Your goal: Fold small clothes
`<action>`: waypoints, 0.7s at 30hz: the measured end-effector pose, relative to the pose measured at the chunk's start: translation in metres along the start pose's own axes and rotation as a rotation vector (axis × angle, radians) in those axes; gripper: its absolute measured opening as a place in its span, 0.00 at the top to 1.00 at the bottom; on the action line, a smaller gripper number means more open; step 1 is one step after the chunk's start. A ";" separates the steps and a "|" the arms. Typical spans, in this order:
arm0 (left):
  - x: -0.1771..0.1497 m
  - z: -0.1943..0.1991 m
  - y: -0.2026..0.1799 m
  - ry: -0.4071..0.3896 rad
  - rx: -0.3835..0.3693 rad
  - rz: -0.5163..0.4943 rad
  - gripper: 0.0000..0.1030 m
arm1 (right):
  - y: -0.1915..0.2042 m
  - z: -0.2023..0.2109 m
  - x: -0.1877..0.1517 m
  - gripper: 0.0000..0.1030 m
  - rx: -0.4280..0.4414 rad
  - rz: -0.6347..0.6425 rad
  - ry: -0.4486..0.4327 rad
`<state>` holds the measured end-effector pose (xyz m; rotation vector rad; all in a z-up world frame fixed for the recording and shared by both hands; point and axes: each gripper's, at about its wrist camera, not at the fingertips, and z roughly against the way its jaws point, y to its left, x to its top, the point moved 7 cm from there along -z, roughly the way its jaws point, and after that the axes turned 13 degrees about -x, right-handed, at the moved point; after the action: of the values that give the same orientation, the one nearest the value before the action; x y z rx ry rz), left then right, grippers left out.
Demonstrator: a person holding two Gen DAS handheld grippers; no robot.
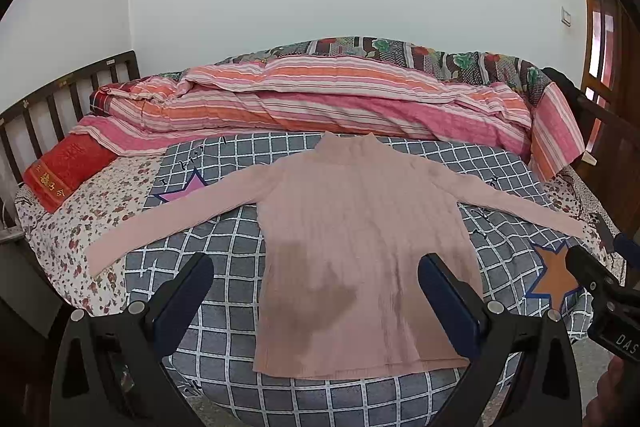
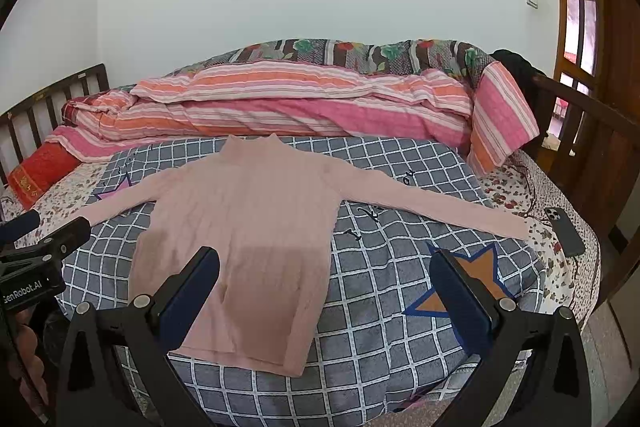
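**One sweater, two spread grippers**

One pink ribbed long-sleeved sweater [image 1: 352, 247] lies flat mid-frame on the grey checked blanket [image 1: 224, 235], both sleeves outstretched. The left gripper [image 1: 316, 291] and right gripper [image 2: 326, 291] hover released, empty. One dark phone [image 2: 566, 231] lies at right; a striped quilt [image 1: 320, 99] is heaped behind.

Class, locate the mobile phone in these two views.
In the right wrist view, the dark phone lies at the right edge of the floral sheet, just beyond the cuff of the pink sweater and its outstretched sleeve.
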<state>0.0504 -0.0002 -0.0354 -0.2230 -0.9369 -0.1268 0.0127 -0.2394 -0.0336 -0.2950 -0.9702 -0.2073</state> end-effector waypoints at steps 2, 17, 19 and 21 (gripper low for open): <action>0.000 0.000 0.000 0.000 0.002 -0.001 0.00 | 0.000 0.000 0.000 0.00 0.000 0.000 0.000; -0.001 0.001 -0.002 0.001 0.000 -0.002 0.00 | -0.002 0.001 0.001 0.00 0.004 0.000 -0.001; -0.001 0.000 -0.001 0.000 0.001 -0.001 0.00 | -0.002 0.002 0.001 0.00 0.005 0.000 -0.002; 0.000 0.001 -0.002 0.000 -0.001 -0.002 0.00 | -0.001 0.002 0.000 0.00 0.004 -0.001 -0.003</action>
<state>0.0493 -0.0023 -0.0352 -0.2229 -0.9371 -0.1291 0.0111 -0.2399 -0.0325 -0.2911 -0.9737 -0.2052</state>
